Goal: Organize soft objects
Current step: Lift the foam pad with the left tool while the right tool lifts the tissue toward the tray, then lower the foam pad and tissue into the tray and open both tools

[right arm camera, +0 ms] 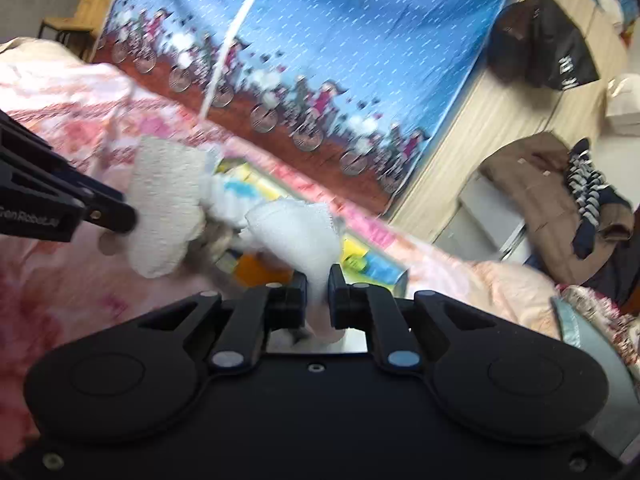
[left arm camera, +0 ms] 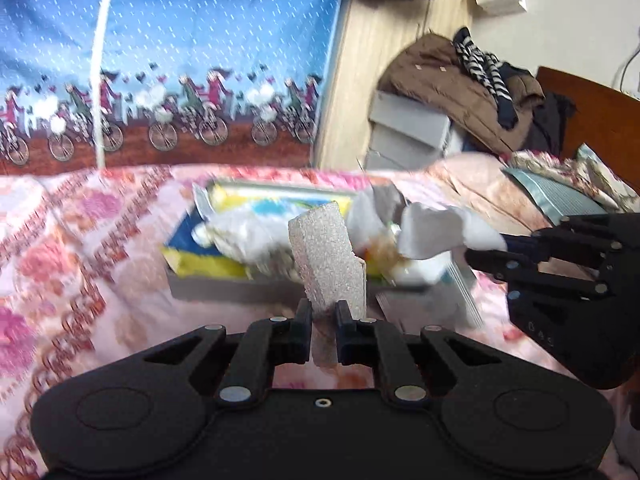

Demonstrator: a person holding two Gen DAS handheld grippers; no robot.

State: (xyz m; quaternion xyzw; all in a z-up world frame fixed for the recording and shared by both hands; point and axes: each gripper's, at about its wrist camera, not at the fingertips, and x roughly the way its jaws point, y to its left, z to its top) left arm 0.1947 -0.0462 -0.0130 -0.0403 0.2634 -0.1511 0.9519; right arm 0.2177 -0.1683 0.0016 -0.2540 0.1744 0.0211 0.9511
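Note:
My left gripper (left arm camera: 323,312) is shut on a speckled whitish sock (left arm camera: 326,256) that stands up between its fingers, above the bed. The same sock (right arm camera: 164,204) and the left gripper (right arm camera: 120,216) show at the left of the right wrist view. My right gripper (right arm camera: 318,286) is shut on a white sock (right arm camera: 296,232); in the left wrist view that white sock (left arm camera: 436,232) sticks out of the right gripper (left arm camera: 486,250) at the right. Behind both lies a shallow grey box (left arm camera: 224,290) holding colourful packets and white soft items.
A pink floral bedspread (left arm camera: 80,248) covers the bed. A blue curtain with cyclists (left arm camera: 180,60) hangs behind it. A brown coat and a striped garment (left arm camera: 460,84) lie piled on grey boxes at the right, with a wooden headboard (left arm camera: 592,116) and dark bags (right arm camera: 544,48) nearby.

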